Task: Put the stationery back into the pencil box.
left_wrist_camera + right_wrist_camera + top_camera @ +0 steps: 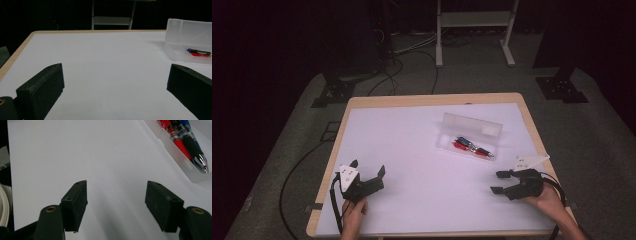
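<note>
Table [362, 102]: wooden rim, white sheet over the top; its near edge is cut off at the bottom of the high view.
Plastic box [469, 134]: clear, lid standing open at the back; sits on the white sheet at about 1 o'clock from the table's middle, well apart from both grippers. In the left gripper view [186, 40] its right end is cut off by the picture edge.
Pens [472, 146]: red, black and blue, lying side by side inside the box, tips toward 4 o'clock in the high view. In the right gripper view [186, 141] their upper ends are cut off at the top edge, and the blue one is mostly hidden behind the black one.
Writing: small white labels on the pen barrels in the right gripper view, too blurred to read; no brand can be made out.
Left gripper [368, 168]: at 7 o'clock on the table, resting low in a hand, jaws spread wide with nothing between them.
Right gripper [499, 182]: at 4 o'clock, near the table's right edge, jaws released and spread wide, nothing between them; the box lies at about 11 o'clock from it.
Surroundings: dark floor with cables and a white frame [474, 20] beyond the table; the far room is too dark to make out.
</note>
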Motion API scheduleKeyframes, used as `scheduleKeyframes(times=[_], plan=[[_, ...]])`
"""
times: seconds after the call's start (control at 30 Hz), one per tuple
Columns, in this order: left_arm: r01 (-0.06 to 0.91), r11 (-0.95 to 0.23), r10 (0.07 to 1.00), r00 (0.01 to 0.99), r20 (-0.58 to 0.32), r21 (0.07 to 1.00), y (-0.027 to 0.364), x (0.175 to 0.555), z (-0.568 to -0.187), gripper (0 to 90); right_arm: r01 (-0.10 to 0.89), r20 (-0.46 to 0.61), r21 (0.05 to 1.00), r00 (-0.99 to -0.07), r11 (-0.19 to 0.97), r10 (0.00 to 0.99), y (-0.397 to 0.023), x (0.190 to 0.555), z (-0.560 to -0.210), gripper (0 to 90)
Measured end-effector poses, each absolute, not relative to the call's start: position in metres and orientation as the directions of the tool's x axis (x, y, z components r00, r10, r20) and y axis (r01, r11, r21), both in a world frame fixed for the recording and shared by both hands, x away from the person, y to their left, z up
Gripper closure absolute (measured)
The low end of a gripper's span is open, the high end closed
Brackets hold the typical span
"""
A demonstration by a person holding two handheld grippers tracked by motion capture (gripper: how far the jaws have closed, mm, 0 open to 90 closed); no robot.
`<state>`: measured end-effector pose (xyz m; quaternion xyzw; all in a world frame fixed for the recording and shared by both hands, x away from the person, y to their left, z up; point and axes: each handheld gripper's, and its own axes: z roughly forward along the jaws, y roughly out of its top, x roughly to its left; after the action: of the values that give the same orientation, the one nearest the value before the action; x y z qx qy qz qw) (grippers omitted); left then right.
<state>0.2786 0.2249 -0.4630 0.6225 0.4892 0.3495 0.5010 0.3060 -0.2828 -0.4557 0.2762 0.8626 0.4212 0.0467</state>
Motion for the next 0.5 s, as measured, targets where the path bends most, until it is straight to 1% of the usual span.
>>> scheduleKeyframes(times=[0.5], plan=[[0.258,-0.021,0.96,0.275,-0.053,0.966,0.225,0.278,-0.463,0.4,0.452,0.172,0.775,-0.824,0.442,0.54,-0.293,0.285,-0.474,32.2]])
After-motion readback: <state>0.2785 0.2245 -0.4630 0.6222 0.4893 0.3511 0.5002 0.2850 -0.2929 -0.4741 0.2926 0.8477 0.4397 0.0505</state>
